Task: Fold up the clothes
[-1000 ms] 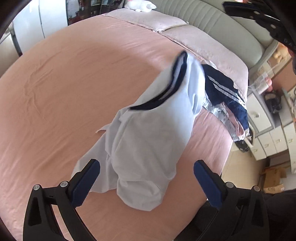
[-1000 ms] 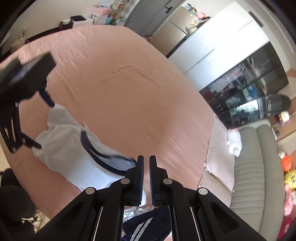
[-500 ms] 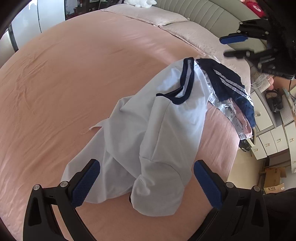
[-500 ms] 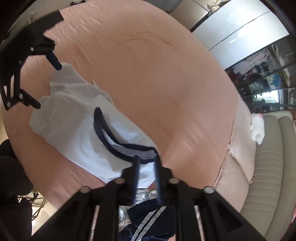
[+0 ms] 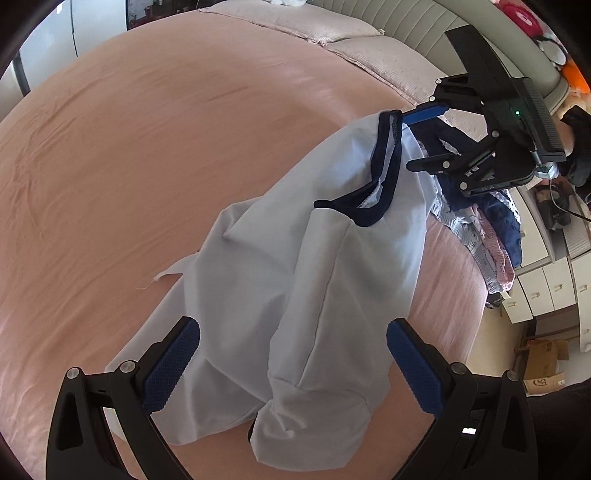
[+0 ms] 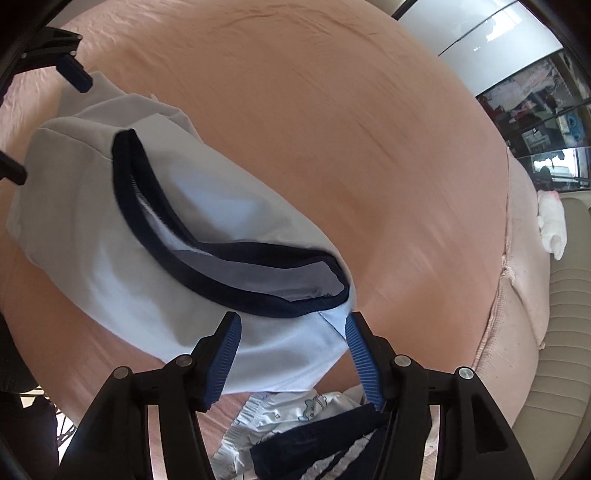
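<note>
A pale blue T-shirt (image 5: 314, 277) with a navy collar (image 5: 388, 173) lies crumpled on the pink bed sheet (image 5: 147, 147). My left gripper (image 5: 291, 332) hovers open over the shirt's lower part, its pads apart from the cloth. In the right wrist view the shirt (image 6: 110, 240) spreads to the left, its collar (image 6: 221, 266) just beyond my right gripper (image 6: 293, 319). That gripper's jaws are opening, with the shirt's shoulder cloth loose between them. The right gripper (image 5: 421, 138) also shows at the collar end in the left wrist view.
A pile of other clothes (image 5: 491, 236), navy and patterned, sits at the bed's edge beside the shirt. Pillows (image 5: 369, 55) and a padded headboard (image 5: 424, 22) lie beyond. White drawers (image 5: 546, 288) and a cardboard box (image 5: 543, 365) stand on the floor. Wardrobe (image 6: 498, 37) across the bed.
The right gripper was shut on the collar, holding the shirt up; it sank and its jaws parted, so the shirt now lies on the bed. The left gripper came down closer.
</note>
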Tool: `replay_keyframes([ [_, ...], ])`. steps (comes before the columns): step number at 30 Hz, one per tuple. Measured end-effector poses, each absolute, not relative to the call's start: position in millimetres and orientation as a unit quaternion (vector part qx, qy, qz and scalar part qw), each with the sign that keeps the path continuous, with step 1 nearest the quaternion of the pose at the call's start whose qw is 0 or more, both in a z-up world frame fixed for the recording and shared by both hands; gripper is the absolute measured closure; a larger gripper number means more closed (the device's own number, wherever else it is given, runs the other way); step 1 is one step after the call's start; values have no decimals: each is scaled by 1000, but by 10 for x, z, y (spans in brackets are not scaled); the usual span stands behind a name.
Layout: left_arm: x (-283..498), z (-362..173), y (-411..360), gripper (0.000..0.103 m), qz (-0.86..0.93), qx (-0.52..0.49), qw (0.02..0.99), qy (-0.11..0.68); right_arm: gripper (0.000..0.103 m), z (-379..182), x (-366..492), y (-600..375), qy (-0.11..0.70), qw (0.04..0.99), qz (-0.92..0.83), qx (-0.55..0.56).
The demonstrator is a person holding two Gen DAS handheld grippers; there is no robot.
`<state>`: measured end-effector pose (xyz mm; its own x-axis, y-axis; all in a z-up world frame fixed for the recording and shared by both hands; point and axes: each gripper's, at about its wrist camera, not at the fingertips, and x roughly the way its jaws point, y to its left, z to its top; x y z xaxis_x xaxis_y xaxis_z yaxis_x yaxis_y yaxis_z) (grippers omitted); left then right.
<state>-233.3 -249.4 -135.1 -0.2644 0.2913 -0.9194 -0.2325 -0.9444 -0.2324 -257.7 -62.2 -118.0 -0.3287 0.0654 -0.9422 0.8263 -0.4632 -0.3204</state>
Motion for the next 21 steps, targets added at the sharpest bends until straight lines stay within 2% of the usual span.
replay_keyframes([
  [6, -2384, -1469, -2422, 0, 791, -594, 139, -47, 45, -1309, -2611, -556, 421, 274, -689, 522],
  [11, -2490, -1441, -2578, 0, 787, -602, 72, -118, 45, -1098, -2715, -449, 340, 236, -732, 541],
  [13, -2567, -1386, -2579, 0, 794, -592, 48, -132, 41, -1004, -2767, -398, 297, 228, -749, 547],
  [14, -2615, -1374, -2561, 0, 792, -593, 35, -140, 35, -986, -2786, -385, 287, 223, -753, 548],
  [15, -2663, -1361, -2542, 0, 791, -593, 22, -148, 32, -987, -2792, -384, 286, 219, -755, 548],
  [21, -3002, -1427, -2296, 0, 769, -618, -15, -165, 32, -1090, -2793, -420, 292, 191, -755, 555],
])
